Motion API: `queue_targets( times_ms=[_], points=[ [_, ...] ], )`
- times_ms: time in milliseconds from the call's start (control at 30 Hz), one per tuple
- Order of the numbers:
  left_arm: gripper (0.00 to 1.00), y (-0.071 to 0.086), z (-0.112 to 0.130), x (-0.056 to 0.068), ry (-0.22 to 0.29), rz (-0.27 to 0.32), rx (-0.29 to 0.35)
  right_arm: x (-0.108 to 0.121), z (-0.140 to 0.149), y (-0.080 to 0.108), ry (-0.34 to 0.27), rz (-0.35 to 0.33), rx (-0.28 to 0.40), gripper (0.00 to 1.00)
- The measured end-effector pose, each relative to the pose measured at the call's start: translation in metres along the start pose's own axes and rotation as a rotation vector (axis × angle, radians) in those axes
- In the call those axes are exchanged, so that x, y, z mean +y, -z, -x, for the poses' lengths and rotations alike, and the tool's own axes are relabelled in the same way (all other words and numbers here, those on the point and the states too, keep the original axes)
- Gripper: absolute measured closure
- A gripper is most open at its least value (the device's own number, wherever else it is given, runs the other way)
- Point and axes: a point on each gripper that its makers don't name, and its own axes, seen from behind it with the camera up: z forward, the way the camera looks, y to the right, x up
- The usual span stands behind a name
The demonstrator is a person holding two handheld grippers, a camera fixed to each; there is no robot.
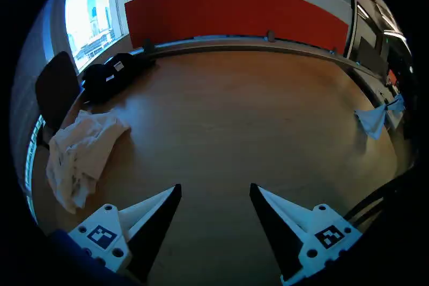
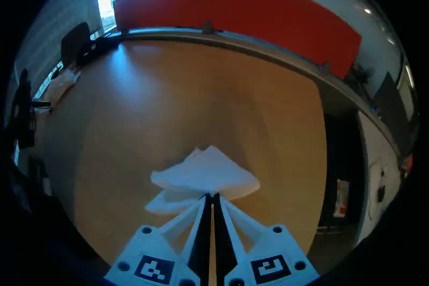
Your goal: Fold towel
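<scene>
Right gripper (image 2: 212, 196) fingers pinch the towel (image 2: 206, 174) at its near edge. Left gripper (image 1: 215, 186) fingers are spread, well apart from the towel.

Nothing legible here — no text, labels, numbers.

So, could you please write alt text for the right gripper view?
The right tongs are closed on the near edge of a white towel over a wooden table. A red partition stands behind the table.
</scene>
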Motion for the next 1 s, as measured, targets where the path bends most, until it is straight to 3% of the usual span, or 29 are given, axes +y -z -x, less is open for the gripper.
queue_targets(
  times_ms=[700, 1000],
  points=[
    [0.06, 0.003, 0.003, 0.002, -0.016, -0.007, -0.002, 0.023, 0.082, -0.027, -0.111, 0.115, -0.146, 0.95],
    [0.06, 0.005, 0.008, 0.001, -0.017, -0.014, -0.008, 0.031, 0.102, -0.037, -0.116, 0.156, -0.195, 0.95]
  ],
)
